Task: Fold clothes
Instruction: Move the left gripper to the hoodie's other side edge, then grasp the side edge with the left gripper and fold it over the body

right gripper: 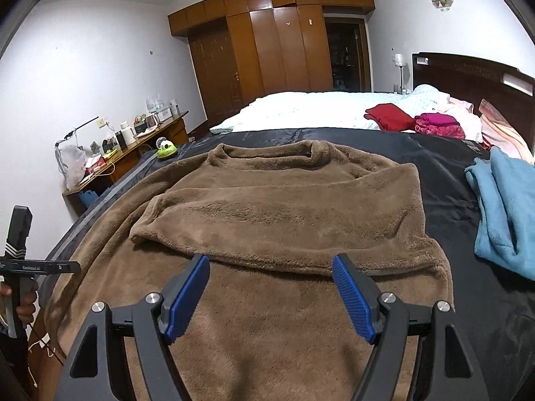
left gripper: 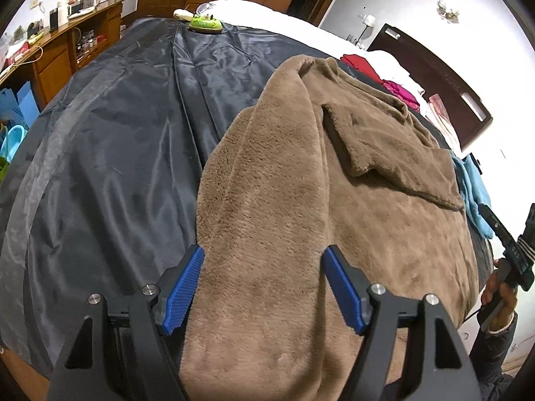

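A brown fleece sweater (left gripper: 334,183) (right gripper: 284,207) lies spread on a dark satin sheet (left gripper: 117,133) (right gripper: 448,180) over the bed. In the right wrist view its neck points away, and one sleeve is folded across the chest. My left gripper (left gripper: 263,250) hovers open over the sweater's left side, nothing between its blue pads. My right gripper (right gripper: 271,258) also stands open, just above the folded sleeve's near edge, and holds nothing. A hand (left gripper: 501,290) grips the right tool's handle at the left wrist view's right edge.
A blue garment (right gripper: 501,207) (left gripper: 474,183) lies right of the sweater. Red (right gripper: 388,117) and pink (right gripper: 438,123) clothes sit on the white bedding behind. A green toy (right gripper: 166,149) (left gripper: 204,24) rests at the sheet's far corner. A cluttered wooden desk (right gripper: 133,153) lines the left wall.
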Demonstrator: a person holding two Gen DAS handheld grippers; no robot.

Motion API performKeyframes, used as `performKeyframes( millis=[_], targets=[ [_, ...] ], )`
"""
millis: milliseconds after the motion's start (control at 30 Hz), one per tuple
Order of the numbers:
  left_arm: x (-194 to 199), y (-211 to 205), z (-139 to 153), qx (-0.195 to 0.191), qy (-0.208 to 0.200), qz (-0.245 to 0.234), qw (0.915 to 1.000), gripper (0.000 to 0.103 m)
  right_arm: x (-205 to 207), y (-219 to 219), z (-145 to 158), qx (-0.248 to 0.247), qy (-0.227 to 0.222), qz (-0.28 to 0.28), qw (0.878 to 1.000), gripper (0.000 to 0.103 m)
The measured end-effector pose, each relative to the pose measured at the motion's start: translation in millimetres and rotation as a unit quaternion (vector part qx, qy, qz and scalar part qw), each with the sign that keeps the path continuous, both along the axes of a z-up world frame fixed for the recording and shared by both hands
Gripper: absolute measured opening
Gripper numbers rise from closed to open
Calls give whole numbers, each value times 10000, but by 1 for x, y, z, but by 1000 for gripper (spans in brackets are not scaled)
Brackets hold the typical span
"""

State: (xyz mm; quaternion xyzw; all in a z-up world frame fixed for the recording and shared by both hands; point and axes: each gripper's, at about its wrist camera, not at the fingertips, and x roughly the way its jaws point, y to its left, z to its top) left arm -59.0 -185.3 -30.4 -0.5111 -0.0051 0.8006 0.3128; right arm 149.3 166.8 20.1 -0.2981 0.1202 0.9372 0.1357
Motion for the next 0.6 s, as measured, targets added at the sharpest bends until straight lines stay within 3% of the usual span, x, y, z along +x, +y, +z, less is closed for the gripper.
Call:
performKeyframes(
  millis=[467, 533, 600],
  targets=[
    [-3, 1, -6, 34, -122, -34, 9999, 77, -14, -15, -10, 12, -126, 286, 9995, 78],
    [-4, 1, -4, 62, -96, -35, 9999, 69, -16, -15, -11, -9, -156, 315, 9994, 78],
    [-5, 1, -3, 46, -98, -30, 9999, 41, -18, -14, -13, -25, -163, 338, 9993, 78]
  ],
)
